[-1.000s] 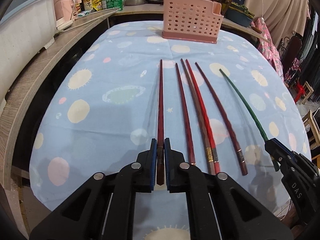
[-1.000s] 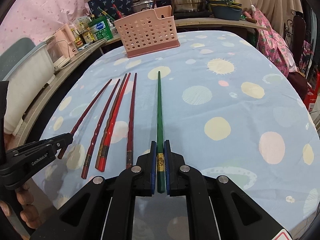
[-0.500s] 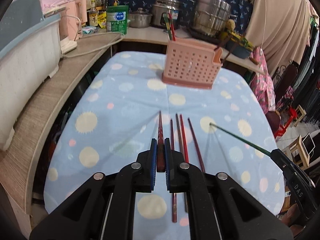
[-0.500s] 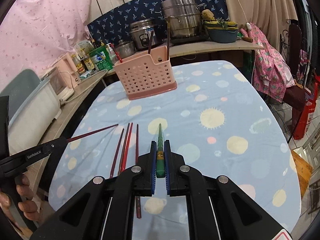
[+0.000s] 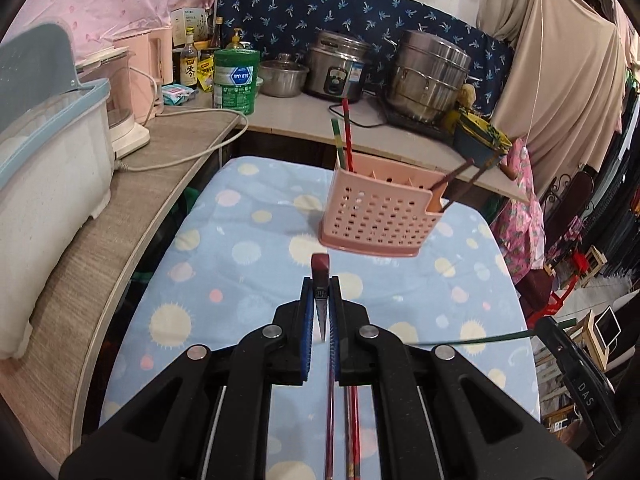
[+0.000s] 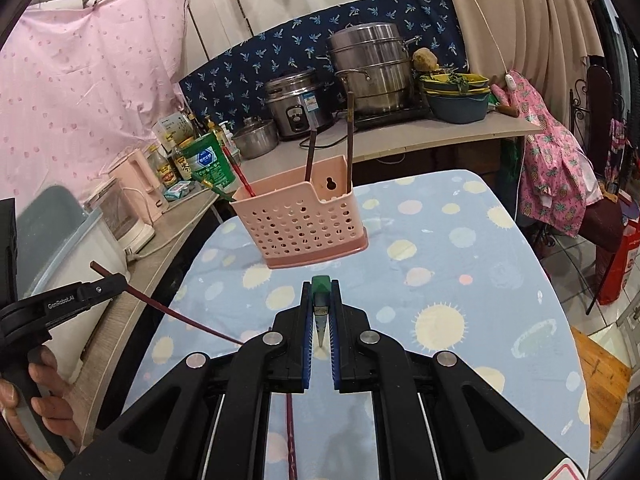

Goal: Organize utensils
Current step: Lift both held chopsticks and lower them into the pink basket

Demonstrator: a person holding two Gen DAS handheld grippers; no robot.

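Both grippers have risen from the tablecloth since the earlier frames, each carrying one chopstick clear of the row it lay in.

Left gripper (image 5: 321,312): clenched on the dark red chopstick (image 5: 320,268), whose butt end stands just above the fingertips at frame centre. In the right wrist view the same stick (image 6: 180,316) runs diagonally from the left gripper (image 6: 116,282) at the left edge toward lower centre.

Right gripper (image 6: 321,312): clenched on the green chopstick (image 6: 321,285), butt end showing above the fingertips. In the left wrist view this stick (image 5: 472,339) appears as a thin green line at the right, running to the right gripper (image 5: 560,344).

Remaining chopsticks (image 5: 344,428) lie on the cloth below the left gripper, visible between its arms at lower centre; their number cannot be told.

Pink perforated basket (image 5: 380,216) stands upright on the far half of the table, above centre in both views. It already holds a green and a red stick at its left end and two brown sticks at its right end.

Surface: a table covered by a light blue cloth (image 5: 248,248) printed with pale suns and dots. A wooden counter (image 5: 100,240) runs along the left. At upper centre stand a rice cooker (image 5: 340,68), a steel steamer pot (image 5: 428,76) and a green tin (image 5: 236,80). Pink fabric and navy patterned fabric hang behind.
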